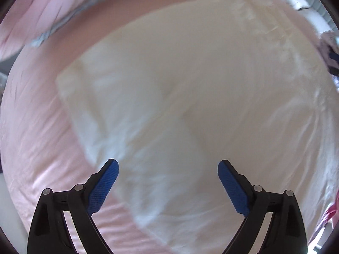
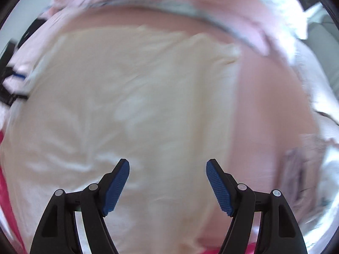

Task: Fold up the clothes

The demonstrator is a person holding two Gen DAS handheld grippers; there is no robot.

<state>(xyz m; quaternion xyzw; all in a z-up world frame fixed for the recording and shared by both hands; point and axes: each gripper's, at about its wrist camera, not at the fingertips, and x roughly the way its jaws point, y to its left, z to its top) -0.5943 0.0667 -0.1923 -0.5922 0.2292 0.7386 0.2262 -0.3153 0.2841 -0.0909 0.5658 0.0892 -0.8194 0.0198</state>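
Cream garment (image 1: 190, 105) flat on pink bedsheet (image 1: 42, 148), left gripper (image 1: 168, 165) and right gripper (image 2: 168, 163) both agape, empty.

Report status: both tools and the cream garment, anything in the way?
Left tool open, empty. Right tool open, empty. Cream garment spread on pink bedsheet, ungripped. Nothing blocking it; views blurred.
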